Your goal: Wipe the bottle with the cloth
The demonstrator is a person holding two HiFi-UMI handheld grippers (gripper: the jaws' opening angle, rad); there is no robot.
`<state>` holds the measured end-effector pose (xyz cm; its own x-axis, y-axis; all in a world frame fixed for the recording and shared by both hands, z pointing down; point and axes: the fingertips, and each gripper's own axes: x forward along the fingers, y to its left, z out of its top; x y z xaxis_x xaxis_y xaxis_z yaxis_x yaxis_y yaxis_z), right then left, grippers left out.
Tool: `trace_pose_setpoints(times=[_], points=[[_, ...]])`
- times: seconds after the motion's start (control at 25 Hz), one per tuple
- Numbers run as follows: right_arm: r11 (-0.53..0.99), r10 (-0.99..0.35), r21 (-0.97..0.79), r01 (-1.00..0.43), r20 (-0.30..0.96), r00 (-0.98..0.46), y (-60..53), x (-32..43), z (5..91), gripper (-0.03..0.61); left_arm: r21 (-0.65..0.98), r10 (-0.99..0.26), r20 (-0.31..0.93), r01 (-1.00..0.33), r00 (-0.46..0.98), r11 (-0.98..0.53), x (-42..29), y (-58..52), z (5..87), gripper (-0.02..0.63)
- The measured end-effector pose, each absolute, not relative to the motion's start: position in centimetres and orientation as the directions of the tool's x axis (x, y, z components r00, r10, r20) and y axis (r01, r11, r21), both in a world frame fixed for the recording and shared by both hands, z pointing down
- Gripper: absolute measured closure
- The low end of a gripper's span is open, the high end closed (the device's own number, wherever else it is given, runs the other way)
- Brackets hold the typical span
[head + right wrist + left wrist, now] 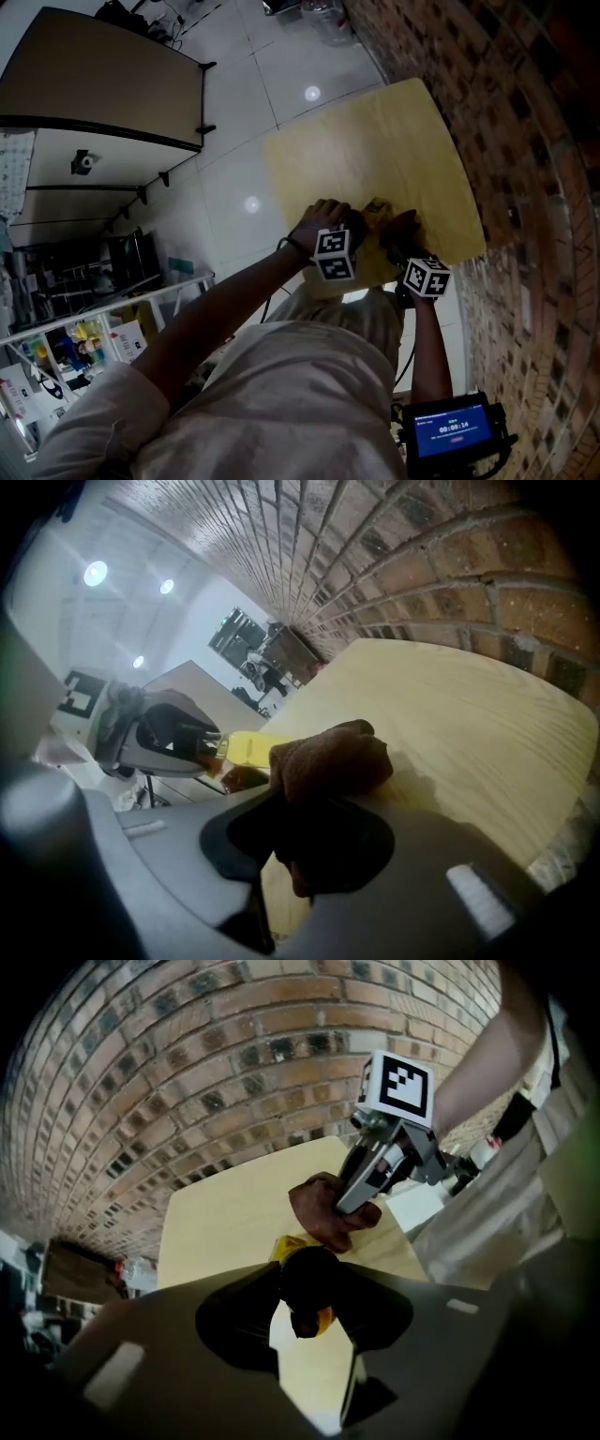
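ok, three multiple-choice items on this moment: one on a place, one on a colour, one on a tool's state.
1. The table stands beside:
A. a brick wall
B. a glass window
C. a fridge

2. The bottle has a body that is:
A. blue
B. yellow
C. white

3. The right tool is:
A. open and empty
B. shut on the cloth
C. shut on the bottle

Key:
1 A: in the head view, brickwork runs along the table's edge.
2 B: the right gripper view shows its yellow body.
3 B: the brown cloth is bunched between its closed jaws, while the bottle is at the other tool.
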<state>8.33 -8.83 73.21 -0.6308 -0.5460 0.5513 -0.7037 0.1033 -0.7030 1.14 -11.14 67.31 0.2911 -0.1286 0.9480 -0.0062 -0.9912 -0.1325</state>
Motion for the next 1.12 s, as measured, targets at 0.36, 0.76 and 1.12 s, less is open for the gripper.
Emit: trace_pose_setpoints(times=[0.36, 0.76, 1.12], points=[[0.391, -0.57, -0.747, -0.538, 0.263, -0.779, -11.3, 4.3, 62.7, 0.506, 0.097, 0.063, 0.968, -0.134, 0.242, -0.986, 2.1, -9.6, 65.9, 0.437], [0.167, -0.513, -0.575, -0.801, 0.643, -0.568, -13.6, 6.2, 75.1, 0.511, 0.131, 0.057, 0.954, -0.238, 0.295, -0.962, 3.1, -10.8, 66.0, 0.439], [0.04, -0.539, -0.632, -0.774, 0.639, -0.549, -13.3, 8.0, 77.6, 0.509, 0.164, 0.032, 0.95, -0.411, 0.31, -0.897, 3.3, -12.2, 65.9, 0.442]])
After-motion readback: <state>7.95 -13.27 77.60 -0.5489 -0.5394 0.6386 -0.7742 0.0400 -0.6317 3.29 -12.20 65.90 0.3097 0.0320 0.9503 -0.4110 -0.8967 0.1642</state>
